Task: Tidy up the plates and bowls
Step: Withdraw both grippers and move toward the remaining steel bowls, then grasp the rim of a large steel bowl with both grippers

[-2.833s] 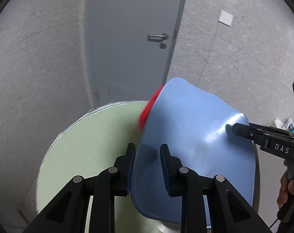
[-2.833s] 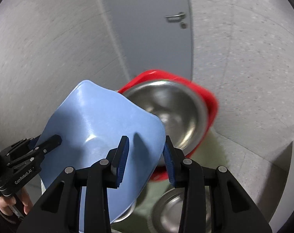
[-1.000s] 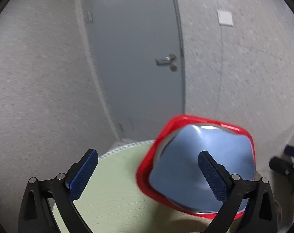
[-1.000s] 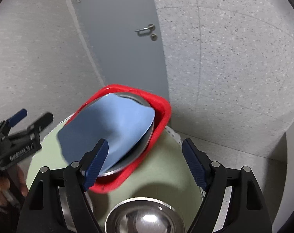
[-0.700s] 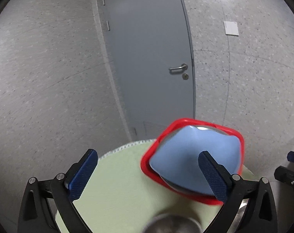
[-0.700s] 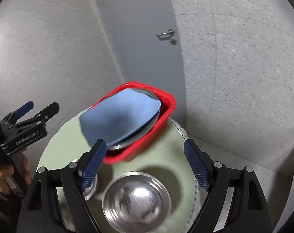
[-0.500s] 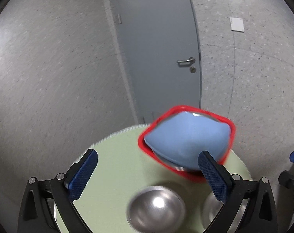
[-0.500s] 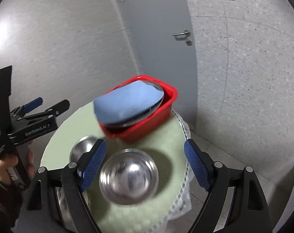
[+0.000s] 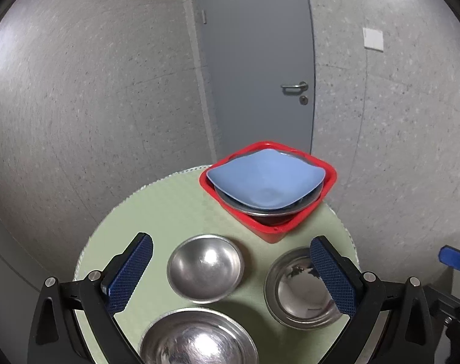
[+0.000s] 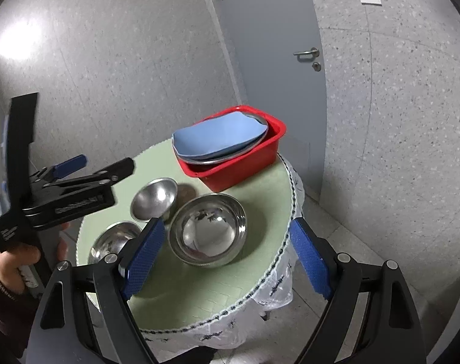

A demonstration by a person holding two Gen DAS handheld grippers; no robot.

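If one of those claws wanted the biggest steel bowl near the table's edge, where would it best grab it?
Probably the rim of the biggest steel bowl, on the side nearest the right claw, one finger inside and one outside. The wall is smooth, round and too wide to span, but the thin rim stands upright and open. Come from above and in front. That claw's jaws are opening with nothing between them.

Each gripper is a black frame ending in two angled fingers faced with blue, fine-gridded pads. On the left gripper (image 9: 231,273) silver screws sit on the finger joints and outer arms, and triangular cutouts open the outer arms. The right gripper (image 10: 226,257) has the same build, screws and cutouts. Seen from the right wrist, the left gripper's black body carries small pale lettering, too blurred to read, and a blue tab. The hand (image 10: 12,262) on its handle wears a dark sleeve with a ribbed cuff.
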